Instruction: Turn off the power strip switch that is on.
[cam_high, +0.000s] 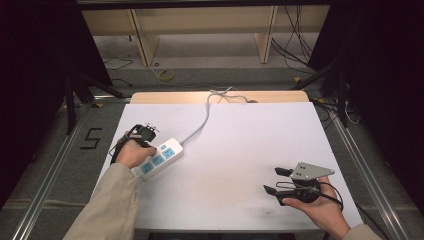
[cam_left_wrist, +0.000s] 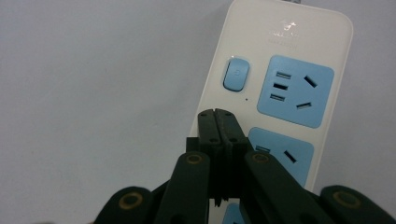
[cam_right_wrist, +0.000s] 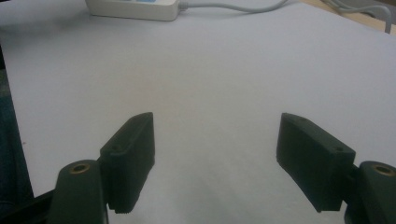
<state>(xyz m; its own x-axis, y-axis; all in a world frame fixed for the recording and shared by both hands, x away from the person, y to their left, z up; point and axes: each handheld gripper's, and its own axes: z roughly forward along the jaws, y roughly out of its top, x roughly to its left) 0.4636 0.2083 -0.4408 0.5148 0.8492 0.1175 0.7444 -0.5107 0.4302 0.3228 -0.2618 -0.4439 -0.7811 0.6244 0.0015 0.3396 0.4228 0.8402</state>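
left gripper (cam_left_wrist: 220, 116) poised over the power strip (cam_left_wrist: 299, 56), switch not yet pressed

its jaws are pressed together on nothing, tips just short of the blue switch (cam_left_wrist: 236, 73), which lies ahead and slightly right of them; pressing looks still to do. the 3 sockets hold no plugs. the right gripper (cam_right_wrist: 215, 140) idles wide open and empty, the strip far ahead of its fingers.

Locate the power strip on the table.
The power strip lies at the left of the high view on the white sheet, under the shut left gripper.
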